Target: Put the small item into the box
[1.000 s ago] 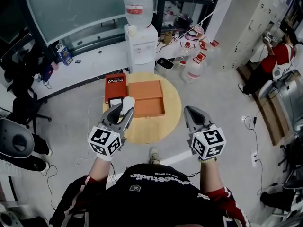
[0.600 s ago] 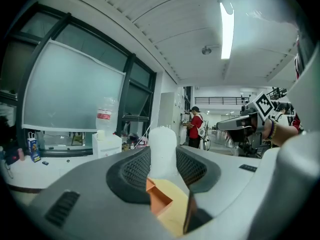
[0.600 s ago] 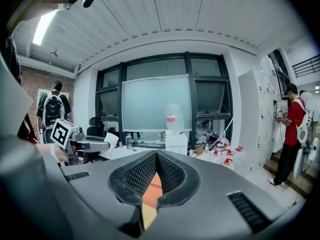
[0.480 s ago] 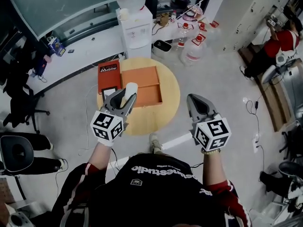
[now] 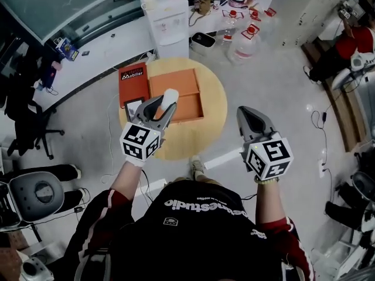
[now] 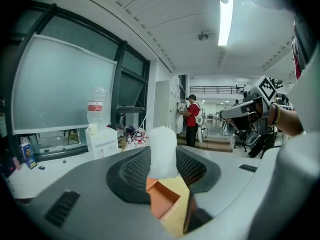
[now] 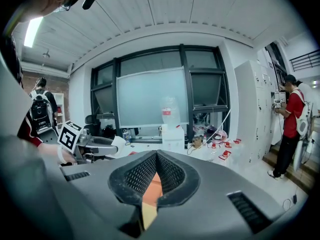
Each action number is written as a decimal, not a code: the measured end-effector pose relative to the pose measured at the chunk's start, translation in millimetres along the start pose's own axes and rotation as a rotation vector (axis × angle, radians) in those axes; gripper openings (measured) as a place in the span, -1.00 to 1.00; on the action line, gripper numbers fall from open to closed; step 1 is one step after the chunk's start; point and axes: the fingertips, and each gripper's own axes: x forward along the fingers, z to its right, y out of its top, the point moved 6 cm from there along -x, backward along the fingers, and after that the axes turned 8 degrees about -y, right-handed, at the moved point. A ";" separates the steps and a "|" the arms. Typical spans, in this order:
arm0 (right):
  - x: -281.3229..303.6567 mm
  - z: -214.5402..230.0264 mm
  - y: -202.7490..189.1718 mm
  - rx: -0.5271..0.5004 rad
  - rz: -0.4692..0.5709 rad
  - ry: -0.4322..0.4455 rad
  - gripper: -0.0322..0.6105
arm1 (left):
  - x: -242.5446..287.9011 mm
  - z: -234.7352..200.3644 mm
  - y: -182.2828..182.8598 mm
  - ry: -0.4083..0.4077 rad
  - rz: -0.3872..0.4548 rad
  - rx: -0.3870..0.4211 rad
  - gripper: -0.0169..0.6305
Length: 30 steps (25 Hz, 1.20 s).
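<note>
A small white cylindrical item [image 5: 170, 96] is held upright between the jaws of my left gripper [image 5: 162, 105], which hangs over the near edge of the open orange box [image 5: 183, 85] on the round wooden table [image 5: 208, 130]. In the left gripper view the white item [image 6: 162, 151] stands between the meshed pads, with the orange box [image 6: 161, 200] below. My right gripper [image 5: 249, 117] is shut and holds nothing, and it hovers off the table's right edge. Its tips meet in the right gripper view [image 7: 156, 156], where the left gripper [image 7: 97, 145] shows at the left.
A red lid with white print [image 5: 133, 79] lies left of the box. A water dispenser [image 5: 167, 17] and several water jugs [image 5: 246, 40] stand beyond the table. An office chair [image 5: 38, 195] is at the left. A person in red [image 5: 351, 43] stands far right.
My left gripper has carried the white item forward and to the right, from the table's left part to over the orange box's near edge. The right gripper stays shut.
</note>
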 end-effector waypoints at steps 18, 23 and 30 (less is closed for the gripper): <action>31.0 26.7 -26.4 0.036 -0.088 -0.001 -0.82 | 65.4 -20.5 -62.1 -0.067 -0.252 0.185 -0.44; 39.3 33.3 -35.1 0.042 -0.115 0.004 -0.82 | 81.0 -25.0 -91.2 -0.093 -0.341 0.217 -0.44; 44.7 41.4 -43.4 0.071 -0.129 -0.010 -0.82 | 100.3 -34.7 -116.7 -0.114 -0.402 0.164 -0.44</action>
